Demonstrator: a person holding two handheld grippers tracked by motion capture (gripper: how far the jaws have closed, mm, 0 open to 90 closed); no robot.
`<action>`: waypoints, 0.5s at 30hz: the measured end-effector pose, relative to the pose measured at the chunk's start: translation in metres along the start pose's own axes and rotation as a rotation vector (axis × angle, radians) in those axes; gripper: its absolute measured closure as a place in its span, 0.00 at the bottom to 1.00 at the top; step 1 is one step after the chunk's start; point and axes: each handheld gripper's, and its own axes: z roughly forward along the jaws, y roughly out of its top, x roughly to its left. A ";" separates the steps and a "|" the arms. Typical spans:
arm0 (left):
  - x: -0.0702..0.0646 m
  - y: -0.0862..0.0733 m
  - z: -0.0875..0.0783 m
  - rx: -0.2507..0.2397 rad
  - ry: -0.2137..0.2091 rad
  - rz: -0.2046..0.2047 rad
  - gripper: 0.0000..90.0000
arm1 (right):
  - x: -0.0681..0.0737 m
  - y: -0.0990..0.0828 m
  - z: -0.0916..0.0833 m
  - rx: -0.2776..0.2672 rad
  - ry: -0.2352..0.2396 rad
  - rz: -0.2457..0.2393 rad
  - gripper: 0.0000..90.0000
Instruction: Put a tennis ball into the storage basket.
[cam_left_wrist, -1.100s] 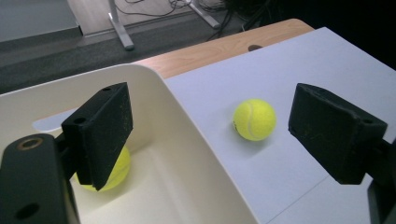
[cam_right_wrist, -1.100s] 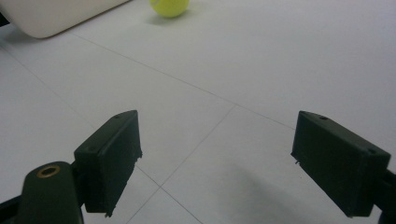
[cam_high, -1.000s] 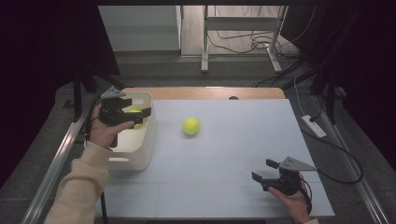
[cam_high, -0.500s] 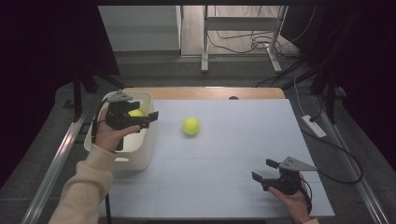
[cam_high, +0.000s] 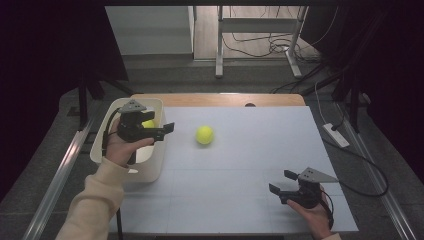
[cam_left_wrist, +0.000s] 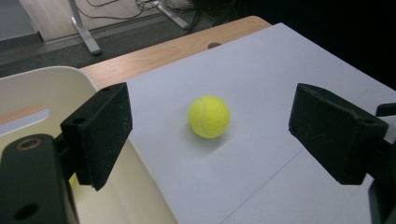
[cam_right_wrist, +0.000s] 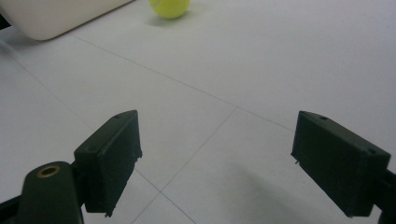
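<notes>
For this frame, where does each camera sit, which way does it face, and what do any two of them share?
High view: above the person's side, looking forward and down on the white table top; both forearms, left gripper over the cream plastic bin, right gripper.
Left gripper view: rides the left gripper above the bin rim, looking across the table at the yellow-green tennis ball; its open black fingers show.
Right gripper view: low over the table, right gripper open, facing the ball.
Shared: all three show the ball and bin.
</notes>
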 end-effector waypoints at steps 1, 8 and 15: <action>-0.002 0.000 0.001 0.003 -0.002 0.003 0.16 | 0.000 0.000 0.000 0.000 0.000 0.000 0.17; -0.012 0.001 0.005 0.008 -0.011 0.005 0.16 | 0.000 0.000 -0.001 -0.001 -0.001 0.000 0.17; -0.019 -0.001 0.013 0.031 -0.018 0.001 0.16 | 0.000 0.000 -0.001 0.000 0.001 -0.003 0.17</action>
